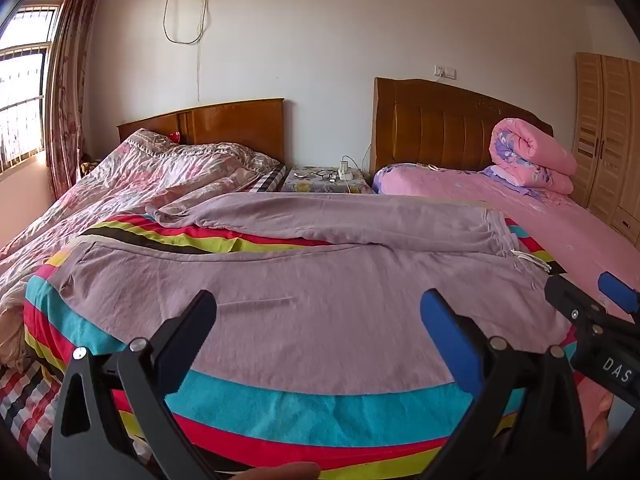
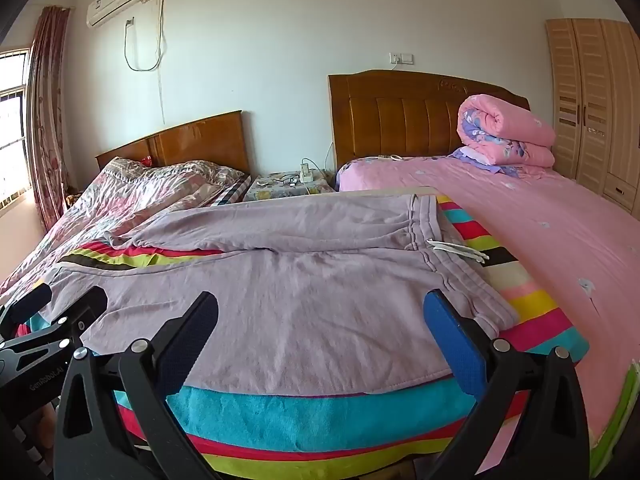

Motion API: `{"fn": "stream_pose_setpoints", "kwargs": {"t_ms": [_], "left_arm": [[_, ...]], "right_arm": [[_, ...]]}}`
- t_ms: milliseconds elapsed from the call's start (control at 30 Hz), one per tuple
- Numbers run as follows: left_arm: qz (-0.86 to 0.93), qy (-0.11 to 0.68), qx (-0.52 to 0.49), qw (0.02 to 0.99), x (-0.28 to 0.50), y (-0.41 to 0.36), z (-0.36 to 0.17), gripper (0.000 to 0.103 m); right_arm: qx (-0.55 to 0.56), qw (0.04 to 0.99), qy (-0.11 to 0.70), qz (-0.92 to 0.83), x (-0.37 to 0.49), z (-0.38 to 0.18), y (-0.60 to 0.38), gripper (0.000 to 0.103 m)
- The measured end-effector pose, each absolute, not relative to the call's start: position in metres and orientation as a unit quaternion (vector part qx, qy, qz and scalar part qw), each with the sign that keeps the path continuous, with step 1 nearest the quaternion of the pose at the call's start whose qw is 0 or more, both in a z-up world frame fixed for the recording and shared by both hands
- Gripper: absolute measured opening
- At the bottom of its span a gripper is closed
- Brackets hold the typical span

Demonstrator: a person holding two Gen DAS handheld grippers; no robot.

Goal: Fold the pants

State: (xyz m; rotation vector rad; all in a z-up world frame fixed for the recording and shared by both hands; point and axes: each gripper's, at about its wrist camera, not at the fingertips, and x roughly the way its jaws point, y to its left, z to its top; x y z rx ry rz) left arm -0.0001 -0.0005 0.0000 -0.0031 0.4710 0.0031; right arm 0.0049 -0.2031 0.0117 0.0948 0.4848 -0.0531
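Note:
Lilac pants (image 1: 300,268) (image 2: 304,280) lie spread out on a striped blanket (image 1: 320,412) (image 2: 320,412). The waistband (image 2: 424,232) is at the right with a white drawstring (image 2: 460,250) (image 1: 528,260) trailing off it. Both legs run left, the far one rumpled at its end. My left gripper (image 1: 318,300) hovers open over the near leg with nothing between its fingers; in the right wrist view it shows at the left (image 2: 68,296). My right gripper (image 2: 322,300) is open over the near waist area, also holding nothing, and appears at the right edge (image 1: 582,284) of the left wrist view.
A bed with a pink sheet (image 2: 540,220) and a rolled pink quilt (image 2: 508,136) lies to the right. A bed with a floral cover (image 1: 132,176) lies to the left, with a cluttered nightstand (image 1: 328,180) between them. A wardrobe (image 2: 592,100) stands at the far right.

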Motion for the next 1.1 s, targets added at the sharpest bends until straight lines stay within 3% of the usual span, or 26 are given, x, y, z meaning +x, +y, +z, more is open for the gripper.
{"fn": "stream_pose_setpoints", "kwargs": {"t_ms": [1100], "left_arm": [[0.015,0.249,0.013,0.968,0.006,0.0,-0.011,0.102]], "right_arm": [[0.058,0.965,0.253,-0.028,0.008,0.007,-0.207,0.099]]}}
